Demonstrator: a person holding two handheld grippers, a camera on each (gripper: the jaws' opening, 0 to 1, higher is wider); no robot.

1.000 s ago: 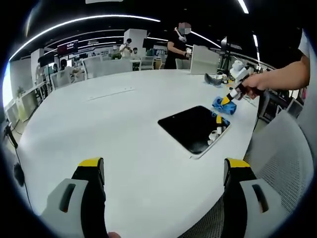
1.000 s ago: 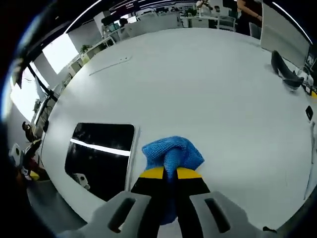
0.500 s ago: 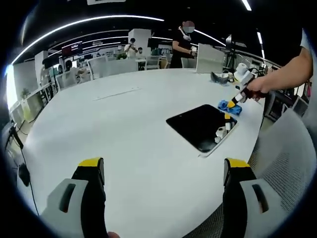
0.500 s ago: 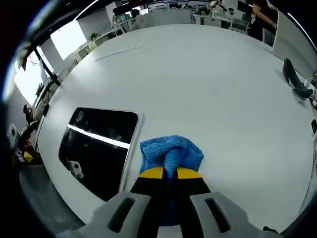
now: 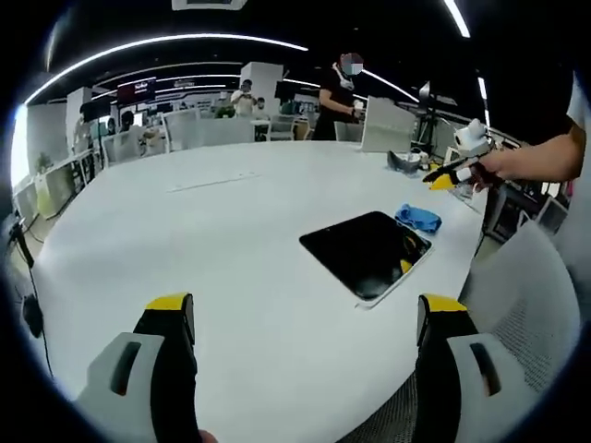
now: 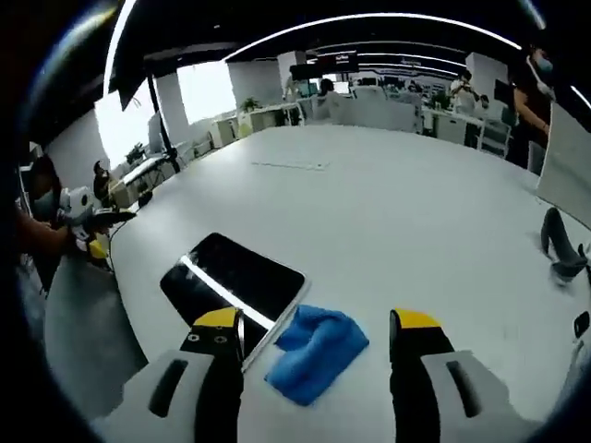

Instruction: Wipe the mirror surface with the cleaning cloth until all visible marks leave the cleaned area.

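Blue cloth [image 6: 316,350] below empty, wide-open right gripper [image 6: 317,325]

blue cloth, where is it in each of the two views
Left gripper view: the blue cloth lies on the white table, right of centre, at the far right corner of the mirror.
Right gripper view: the cloth lies low in the middle, between that gripper's open jaws, against the mirror's near right edge.
Shared landmark: the dark mirror with its pale frame.

A dark rectangular mirror [image 6: 233,281] lies flat near the counter [image 6: 388,212] edge. The crumpled blue cloth [image 6: 316,349] lies just beside it.
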